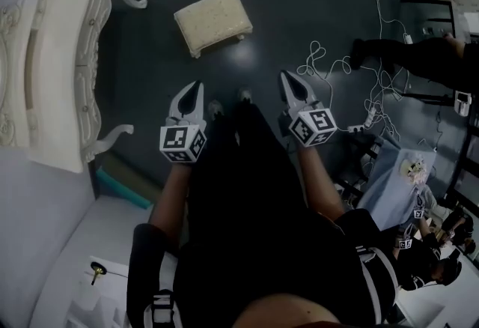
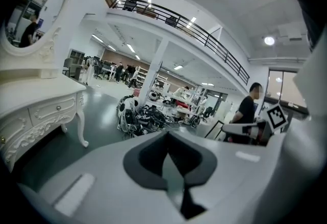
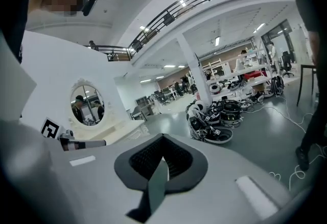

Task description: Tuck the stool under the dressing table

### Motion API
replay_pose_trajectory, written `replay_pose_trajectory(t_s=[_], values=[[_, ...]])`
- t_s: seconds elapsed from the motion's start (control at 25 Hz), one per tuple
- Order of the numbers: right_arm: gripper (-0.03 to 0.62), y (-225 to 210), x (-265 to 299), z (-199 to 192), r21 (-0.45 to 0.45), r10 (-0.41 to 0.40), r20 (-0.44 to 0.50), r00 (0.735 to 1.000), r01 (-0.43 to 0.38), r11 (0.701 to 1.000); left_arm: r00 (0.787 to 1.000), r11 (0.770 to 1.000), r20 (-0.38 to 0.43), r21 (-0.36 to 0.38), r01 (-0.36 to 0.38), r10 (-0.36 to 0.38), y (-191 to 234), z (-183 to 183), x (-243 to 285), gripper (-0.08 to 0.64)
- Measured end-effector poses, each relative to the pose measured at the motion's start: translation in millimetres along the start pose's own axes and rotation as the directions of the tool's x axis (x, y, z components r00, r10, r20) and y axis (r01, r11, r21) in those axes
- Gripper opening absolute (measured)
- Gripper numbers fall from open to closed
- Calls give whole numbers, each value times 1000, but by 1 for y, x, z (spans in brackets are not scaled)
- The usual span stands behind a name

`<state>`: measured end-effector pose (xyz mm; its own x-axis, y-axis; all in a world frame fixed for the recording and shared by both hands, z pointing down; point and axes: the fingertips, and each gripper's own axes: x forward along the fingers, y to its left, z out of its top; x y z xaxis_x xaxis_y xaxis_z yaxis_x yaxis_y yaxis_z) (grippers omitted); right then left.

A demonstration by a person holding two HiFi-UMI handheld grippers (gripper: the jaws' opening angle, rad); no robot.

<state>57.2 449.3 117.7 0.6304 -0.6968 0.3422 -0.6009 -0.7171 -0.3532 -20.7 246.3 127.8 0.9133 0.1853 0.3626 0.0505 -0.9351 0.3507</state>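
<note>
Head view: left gripper (image 1: pixel 197 88) centre-left, jaws together, nothing between them. Right gripper (image 1: pixel 287 78) centre-right, jaws together, likewise empty. Stool (image 1: pixel 213 20) upper centre of frame, standing on dark floor (image 1: pixel 299 12), well apart from dressing table (image 1: pixel 71 57) at left edge. Neither gripper touches stool. Cables (image 1: pixel 337 64) strewn at right.

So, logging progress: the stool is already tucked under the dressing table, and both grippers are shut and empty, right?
Not tucked: the head view shows the stool standing on open floor, apart from the dressing table. The left gripper and right gripper are indeed shut and empty.
</note>
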Motion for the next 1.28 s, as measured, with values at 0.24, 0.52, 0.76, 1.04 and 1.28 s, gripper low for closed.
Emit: replay_pose_trajectory(t_s=[0.24,0.52,0.76,1.04,1.28], values=[[-3,-25,60,16,-11,63,-24,998,-64,998,998,998,1,-21,-62,62,20,10,43,9],[-3,-70,133,27,4,163,-119,979,-164,986,975,965,-10,-144,-221,222,55,17,99,9],[-2,-109,198,32,-3,227,-188,955,-232,973,949,934,-8,-175,-312,316,83,24,150,9],[0,-135,259,5,18,216,-243,946,-219,976,925,901,-58,-210,-379,375,128,4,188,9],[0,-159,307,-32,2,159,-283,946,-165,986,919,891,-120,-223,-395,377,171,-34,221,9]])
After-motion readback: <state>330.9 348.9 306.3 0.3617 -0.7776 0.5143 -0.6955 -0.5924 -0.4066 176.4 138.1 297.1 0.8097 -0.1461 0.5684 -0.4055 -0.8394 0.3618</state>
